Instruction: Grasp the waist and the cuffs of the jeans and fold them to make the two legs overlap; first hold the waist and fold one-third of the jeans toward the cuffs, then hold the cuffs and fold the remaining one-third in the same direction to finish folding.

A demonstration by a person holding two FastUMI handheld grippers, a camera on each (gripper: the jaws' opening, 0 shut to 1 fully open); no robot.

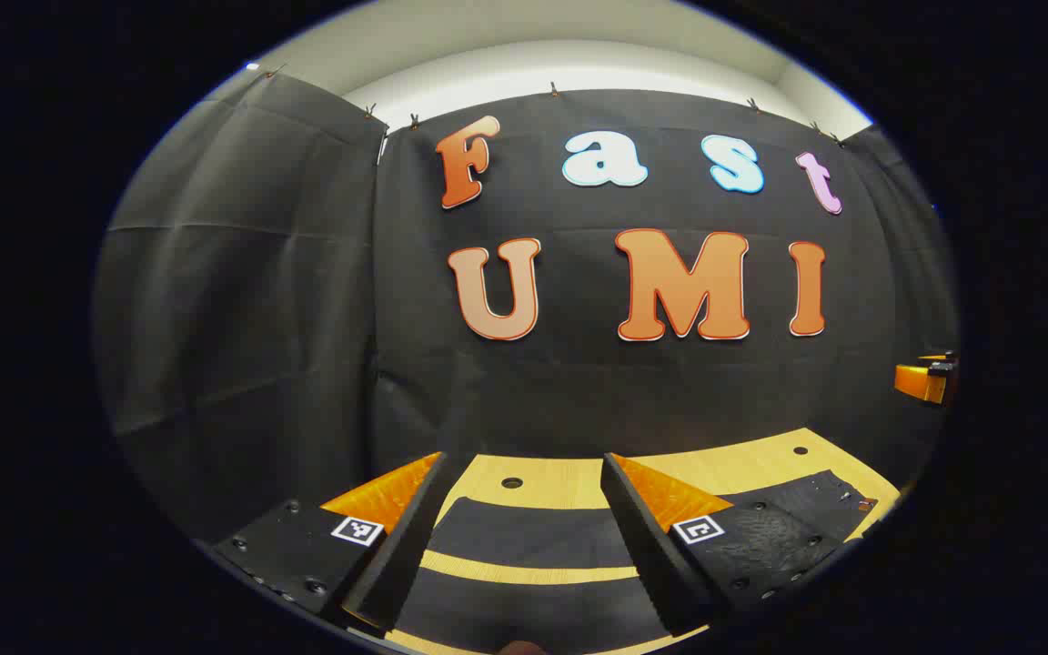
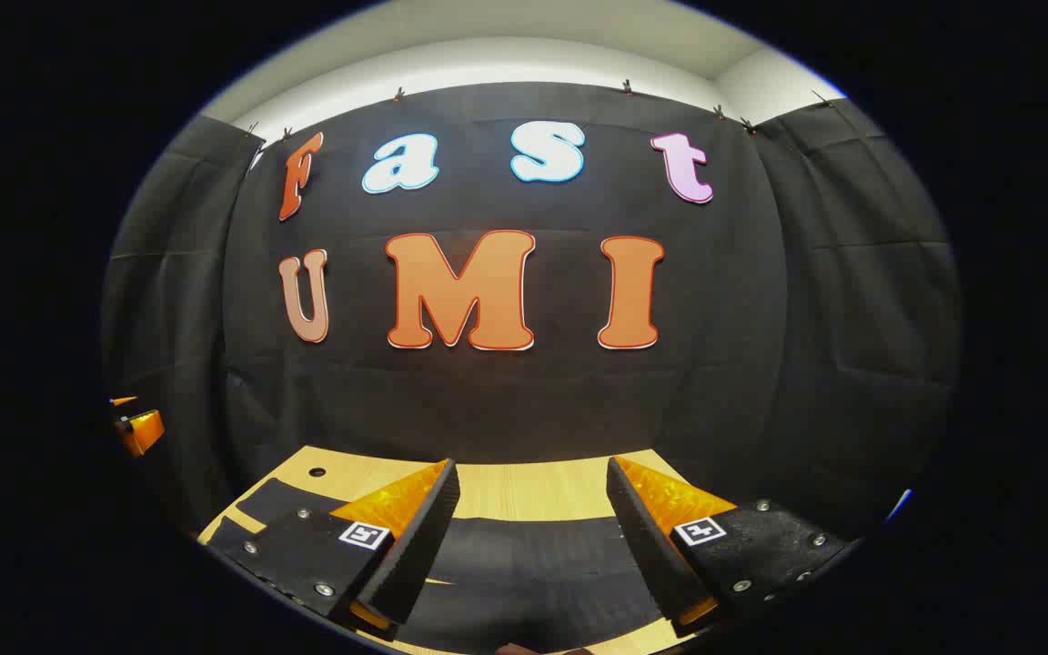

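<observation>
Both grippers hang above the wooden tabletop (image 1: 569,478) and look toward the far wall. The left gripper (image 1: 521,509) has its jaws wide open and holds nothing; between its fingers the dark jeans (image 1: 524,546) lie flat on the tabletop, with a strip of bare wood between two dark bands, so the legs seem to lie apart, not yet overlapped. The right gripper (image 2: 533,518) is also wide open and empty, with the jeans (image 2: 533,564) below and just beyond its fingertips. In the left gripper view the right gripper appears as an orange piece (image 1: 922,380) at the far right edge, and in the right gripper view the left gripper appears as an orange piece (image 2: 142,428) at the far left. I judge that the fold has not started. The risk is that a jaw pinches only the top layer of cloth, or misses the waist or cuff edge because dark cloth hides the seams, and then the legs would overlap crookedly. Each finger carries a small black-and-white square marker (image 1: 357,530); I can read no brand on the jeans.
</observation>
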